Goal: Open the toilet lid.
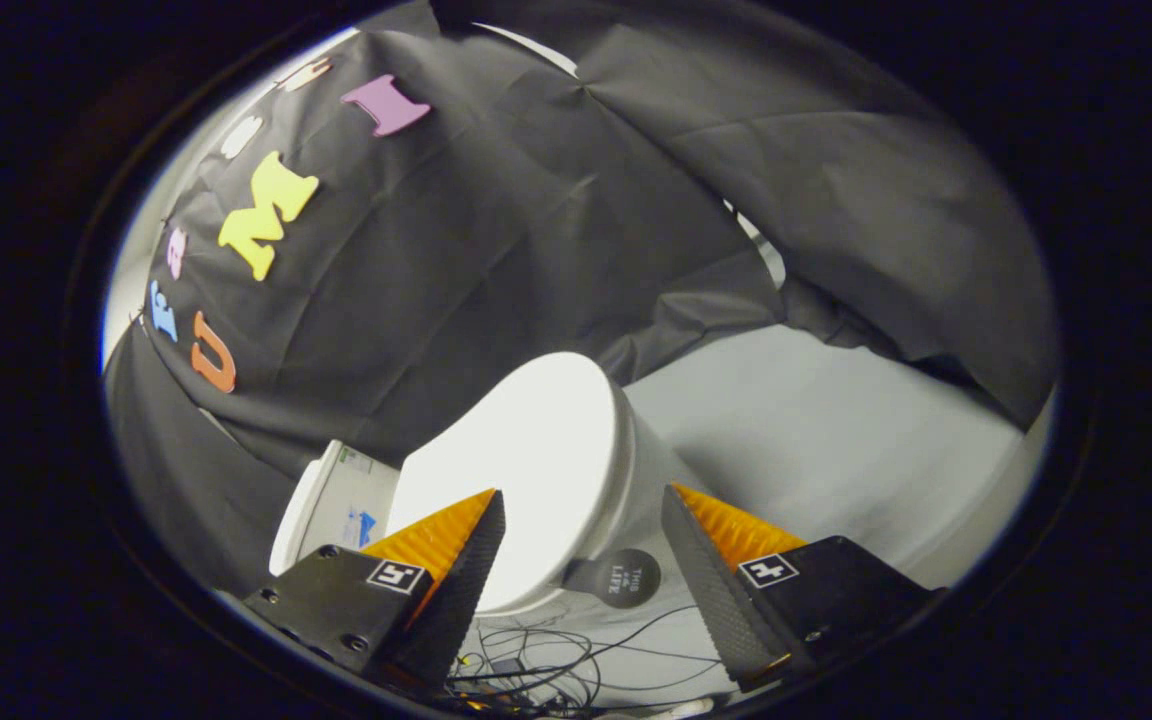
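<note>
The toilet lid (521,470) lies closed on the white toilet (636,480), just ahead of the gripper (584,505), whose fingers stand wide apart, holding nothing. Tangled cables (556,660) lie on the floor (836,440) beneath.

Gripper-mounted fisheye, tilted, looks past jaws at toilet (536,470), seemingly near.
</note>
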Demonstrator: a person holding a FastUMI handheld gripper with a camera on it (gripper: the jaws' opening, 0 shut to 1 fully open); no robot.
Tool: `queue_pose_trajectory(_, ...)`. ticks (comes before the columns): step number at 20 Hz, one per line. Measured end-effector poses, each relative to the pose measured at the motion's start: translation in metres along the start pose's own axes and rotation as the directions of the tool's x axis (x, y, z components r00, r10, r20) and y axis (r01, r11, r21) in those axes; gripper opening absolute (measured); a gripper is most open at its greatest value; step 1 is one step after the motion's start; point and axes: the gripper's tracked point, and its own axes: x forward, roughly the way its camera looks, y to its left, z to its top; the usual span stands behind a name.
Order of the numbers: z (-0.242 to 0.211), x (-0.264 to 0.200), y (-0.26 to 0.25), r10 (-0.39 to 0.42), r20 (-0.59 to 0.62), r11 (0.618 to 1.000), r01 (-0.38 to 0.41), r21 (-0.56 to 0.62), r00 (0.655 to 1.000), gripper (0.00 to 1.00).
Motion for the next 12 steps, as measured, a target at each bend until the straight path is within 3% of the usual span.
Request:
queue_pose_trajectory(5,-0.021,0.009,-0.022,-0.008,-0.058,0.998,0.011,0.066,0.998,0.96)
queue_pose_trajectory(12,-0.044,0.015,-0.022,0.088,-0.156,0.974,-0.052,0.222,0.984,0.77)
